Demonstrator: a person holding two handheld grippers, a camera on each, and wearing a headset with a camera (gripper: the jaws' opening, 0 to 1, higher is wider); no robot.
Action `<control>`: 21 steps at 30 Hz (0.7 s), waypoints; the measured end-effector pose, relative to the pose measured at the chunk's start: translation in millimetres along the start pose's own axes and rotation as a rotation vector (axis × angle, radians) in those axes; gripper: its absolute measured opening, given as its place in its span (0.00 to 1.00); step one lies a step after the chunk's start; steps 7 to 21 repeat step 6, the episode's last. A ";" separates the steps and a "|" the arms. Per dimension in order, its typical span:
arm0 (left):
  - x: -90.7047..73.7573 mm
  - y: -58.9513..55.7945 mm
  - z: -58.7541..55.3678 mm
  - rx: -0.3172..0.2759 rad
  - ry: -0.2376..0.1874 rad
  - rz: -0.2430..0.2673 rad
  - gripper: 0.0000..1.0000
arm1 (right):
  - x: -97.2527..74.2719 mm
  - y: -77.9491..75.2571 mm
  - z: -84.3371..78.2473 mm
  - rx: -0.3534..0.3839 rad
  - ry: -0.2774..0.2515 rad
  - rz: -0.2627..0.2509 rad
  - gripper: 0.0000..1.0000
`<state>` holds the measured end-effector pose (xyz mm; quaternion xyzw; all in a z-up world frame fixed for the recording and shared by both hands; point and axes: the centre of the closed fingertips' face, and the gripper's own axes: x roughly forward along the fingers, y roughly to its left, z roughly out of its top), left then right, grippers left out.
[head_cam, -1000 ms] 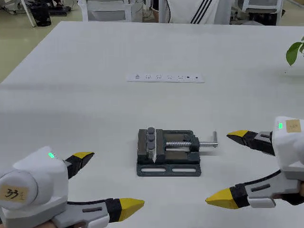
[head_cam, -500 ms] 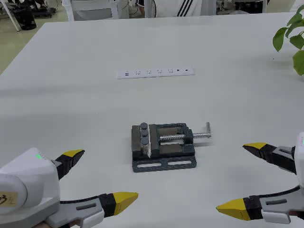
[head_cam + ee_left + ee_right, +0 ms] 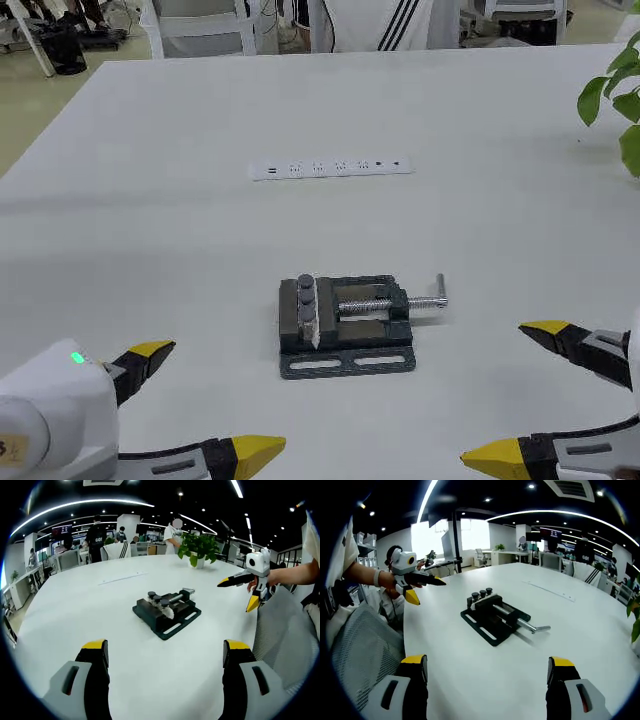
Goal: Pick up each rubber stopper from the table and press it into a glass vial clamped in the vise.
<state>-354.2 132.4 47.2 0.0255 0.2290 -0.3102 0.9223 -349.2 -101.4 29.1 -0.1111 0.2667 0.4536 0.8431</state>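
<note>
A dark vise stands mid-table, clamping three glass vials in a row, each topped by a dark rubber stopper. In the left gripper view the vise and vials lie ahead, and in the right gripper view the vise and vials do too. My left gripper hangs open near the front left edge, well short of the vise. My right gripper is open at the front right. Between the jaws of the left gripper and the right gripper there is nothing.
A white power strip lies beyond the vise. A leafy plant stands at the right edge. The vise's screw handle sticks out to the right. Chairs and a person are past the far table edge.
Both grippers have drawn back toward the near edge, away from the vise, the right one also moving rightward. Both stay open. The head view has shifted slightly.
</note>
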 end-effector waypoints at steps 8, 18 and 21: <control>-3.5 0.1 -2.0 -0.004 0.010 0.013 0.94 | -1.1 2.4 5.1 0.003 -0.014 0.011 0.99; -3.5 0.1 -2.0 -0.004 0.010 0.013 0.94 | -1.1 2.4 5.1 0.003 -0.014 0.011 0.99; -3.5 0.1 -2.0 -0.004 0.010 0.013 0.94 | -1.1 2.4 5.1 0.003 -0.014 0.011 0.99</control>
